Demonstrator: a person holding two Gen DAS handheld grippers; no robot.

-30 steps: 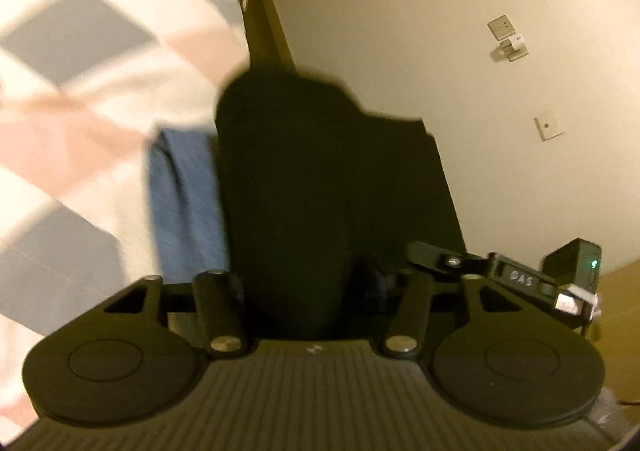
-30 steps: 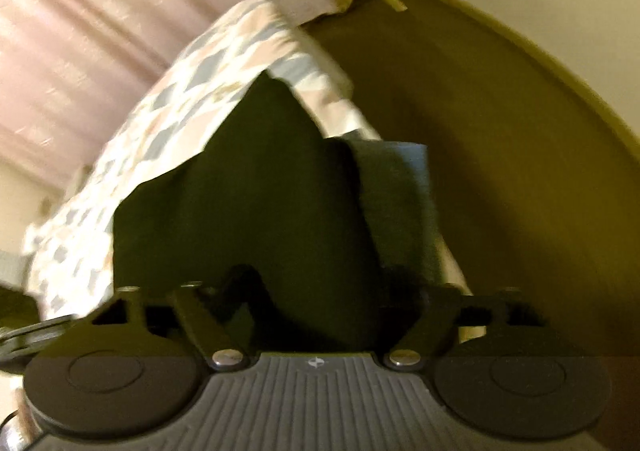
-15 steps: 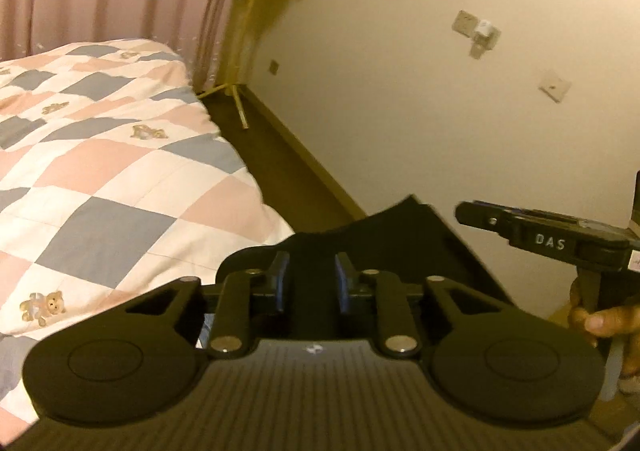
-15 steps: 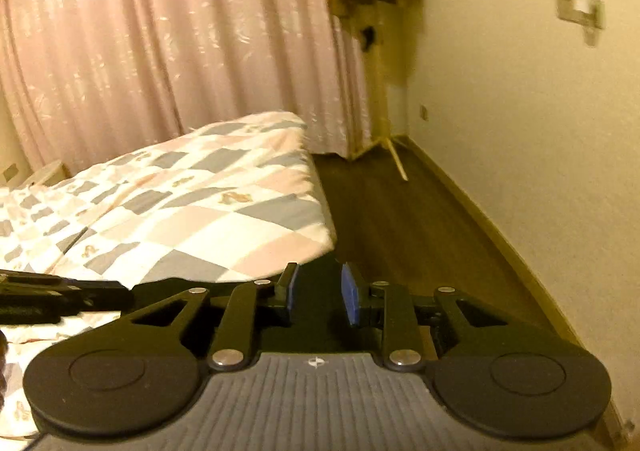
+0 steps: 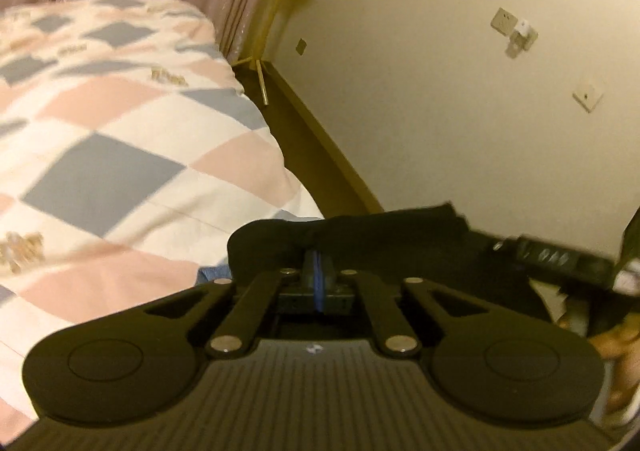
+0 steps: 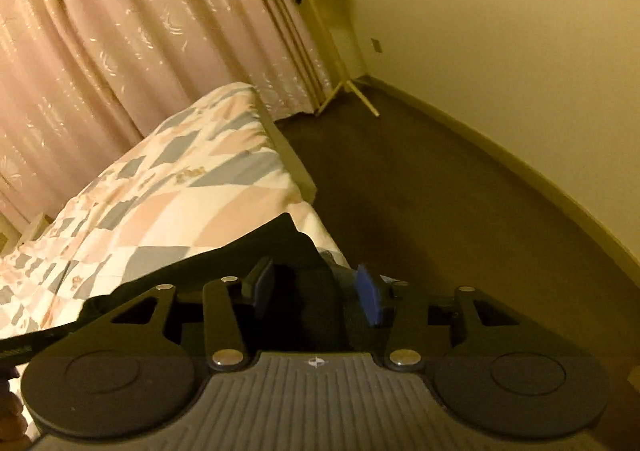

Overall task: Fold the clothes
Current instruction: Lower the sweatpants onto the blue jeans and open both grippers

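The left gripper has its jaws clenched, the blue pads pressed together, with the edge of a black garment just in front of them, though whether cloth is pinched between the pads cannot be told; the garment stretches rightward from there toward the right gripper's dark body at the frame's right edge, where a hand shows, blurred; beneath the garment's left end a bit of blue cloth peeks out on the bed, which wears a checked cover of pink, grey and white; in the right wrist view the right gripper stands released, its jaws spread wide, with black garment fabric lying between and ahead of the blue pads; the garment hangs at the bed's corner, beside the dark floor; pink curtains hang behind the bed; a cream wall carries switch plates.
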